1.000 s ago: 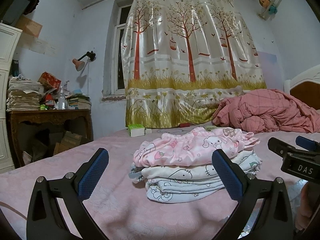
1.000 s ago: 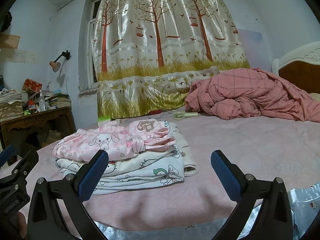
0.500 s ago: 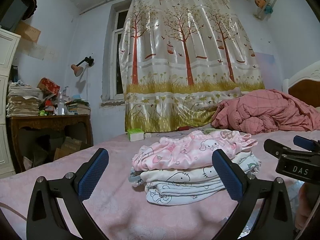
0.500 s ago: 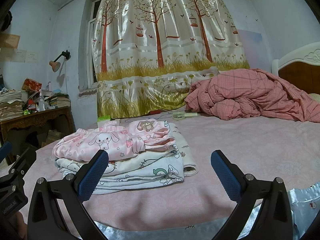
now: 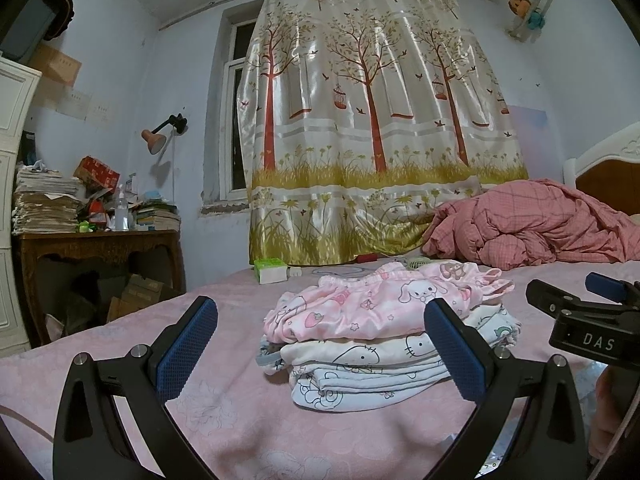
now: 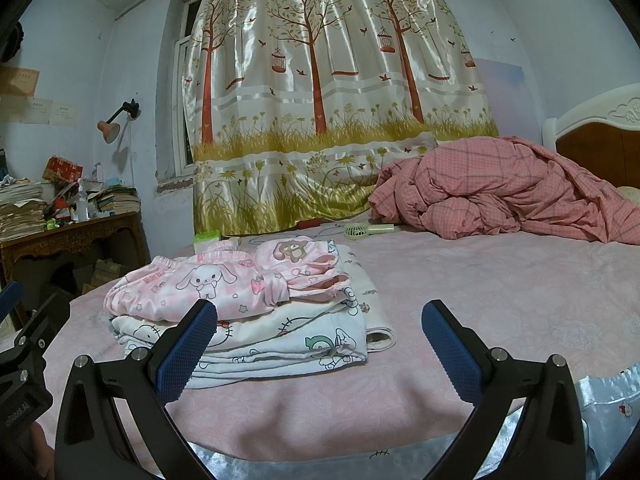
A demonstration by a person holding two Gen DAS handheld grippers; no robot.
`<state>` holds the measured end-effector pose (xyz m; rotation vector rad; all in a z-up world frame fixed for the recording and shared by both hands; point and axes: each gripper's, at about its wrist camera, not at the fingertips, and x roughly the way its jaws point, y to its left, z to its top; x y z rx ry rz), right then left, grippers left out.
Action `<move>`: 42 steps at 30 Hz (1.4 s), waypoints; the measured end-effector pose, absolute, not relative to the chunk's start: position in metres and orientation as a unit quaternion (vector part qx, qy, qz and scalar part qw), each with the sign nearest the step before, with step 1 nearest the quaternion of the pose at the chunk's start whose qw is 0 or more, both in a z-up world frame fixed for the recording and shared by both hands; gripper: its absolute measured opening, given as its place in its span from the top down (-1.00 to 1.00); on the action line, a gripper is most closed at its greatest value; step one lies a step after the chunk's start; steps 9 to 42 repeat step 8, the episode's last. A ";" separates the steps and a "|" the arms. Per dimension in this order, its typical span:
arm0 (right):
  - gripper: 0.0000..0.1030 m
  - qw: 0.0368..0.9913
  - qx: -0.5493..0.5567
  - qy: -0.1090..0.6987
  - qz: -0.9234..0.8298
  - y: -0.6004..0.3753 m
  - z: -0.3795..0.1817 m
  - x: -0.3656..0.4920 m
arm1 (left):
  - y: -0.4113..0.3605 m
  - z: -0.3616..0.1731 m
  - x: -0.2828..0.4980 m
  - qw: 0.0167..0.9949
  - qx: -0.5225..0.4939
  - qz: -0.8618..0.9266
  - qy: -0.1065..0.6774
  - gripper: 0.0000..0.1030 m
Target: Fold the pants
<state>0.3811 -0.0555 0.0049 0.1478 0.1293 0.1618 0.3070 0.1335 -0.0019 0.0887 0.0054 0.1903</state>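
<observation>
Left wrist view: left gripper [image 5: 320, 348] and right gripper [image 6: 318, 346] both gape empty; folded pants stack [image 5: 384, 332] at centre, quilt [image 5: 532, 228] right.

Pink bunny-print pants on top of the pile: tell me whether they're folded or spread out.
Folded. The pink bunny-print pants lie as a compact bundle atop the stack of folded white clothes, within its outline.

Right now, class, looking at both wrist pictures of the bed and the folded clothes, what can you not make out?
- Lower layers of the folded stack: in the left wrist view, the left gripper finger covers their right end; exact count unclear.
- Silvery garment: right wrist view, cut off by the bottom edge and the right gripper frame.
- Papers on the wall: writing too small.
- Person's hand: left wrist view, cut by the edge.
</observation>
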 end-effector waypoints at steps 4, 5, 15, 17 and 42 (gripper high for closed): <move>-0.99 0.992 0.073 0.064 0.081 -0.056 0.005 0.381 | 0.133 -0.002 0.307 0.995 0.043 0.095 0.003 -0.99; -0.99 0.992 0.073 0.064 0.081 -0.056 0.005 0.381 | 0.133 -0.002 0.307 0.995 0.043 0.095 0.003 -0.99; -0.99 0.992 0.073 0.064 0.081 -0.056 0.005 0.381 | 0.133 -0.002 0.307 0.995 0.044 0.095 0.003 -0.99; -0.99 0.992 0.073 0.064 0.081 -0.056 0.005 0.381 | 0.133 -0.002 0.307 0.995 0.044 0.095 0.003 -0.99; -0.99 0.992 0.073 0.064 0.081 -0.056 0.005 0.381 | 0.133 -0.002 0.307 0.995 0.044 0.095 0.003 -0.99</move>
